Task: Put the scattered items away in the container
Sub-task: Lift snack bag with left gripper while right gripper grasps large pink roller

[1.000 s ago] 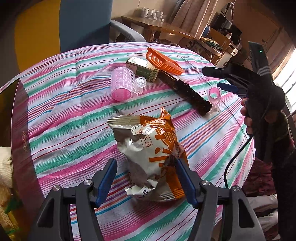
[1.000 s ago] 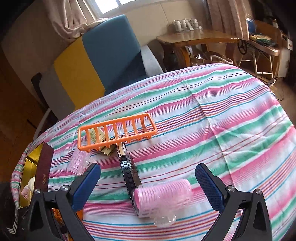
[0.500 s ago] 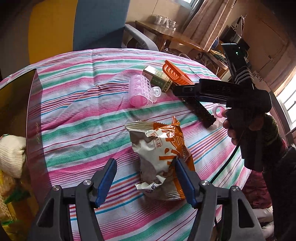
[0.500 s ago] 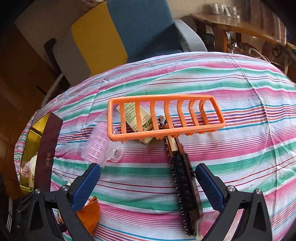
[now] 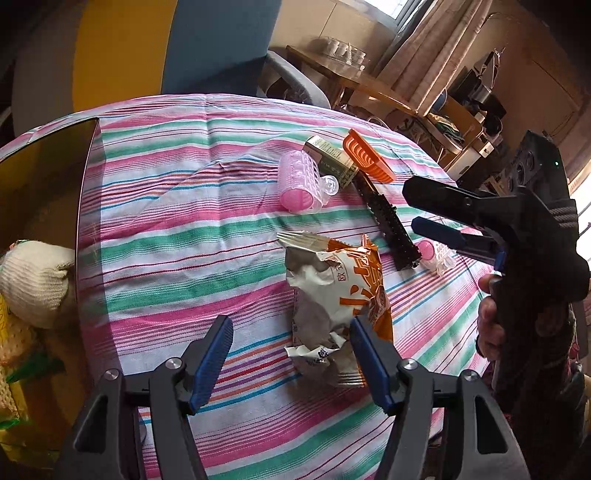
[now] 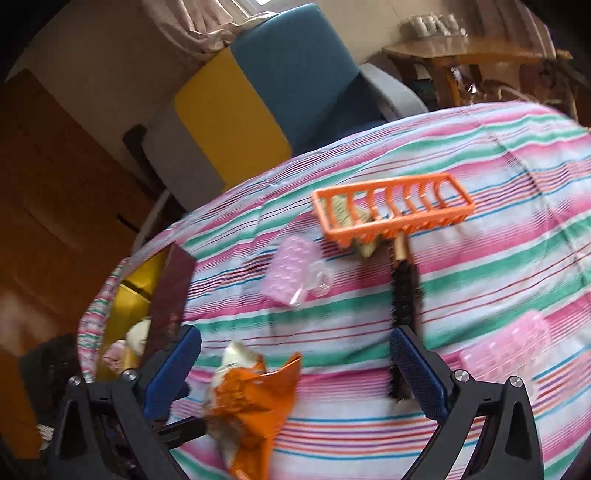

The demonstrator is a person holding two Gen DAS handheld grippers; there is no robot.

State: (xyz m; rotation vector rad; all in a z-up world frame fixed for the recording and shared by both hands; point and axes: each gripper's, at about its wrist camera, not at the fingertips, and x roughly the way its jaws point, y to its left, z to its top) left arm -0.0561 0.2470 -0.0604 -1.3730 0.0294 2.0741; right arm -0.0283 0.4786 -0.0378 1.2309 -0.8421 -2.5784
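Left wrist: snack bag [image 5: 340,295] just beyond spread, empty left tool [image 5: 291,354].

Soft daylight from the window [image 5: 400,7], dim fisheye-warped corners, sharp left view, motion-blurred right view.

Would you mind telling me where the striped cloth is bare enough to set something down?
The widest free stretch lies between the dark container wall and the snack bag, below the pink roller. It is crowded from the green box and orange rack along the black brush to the second roller.
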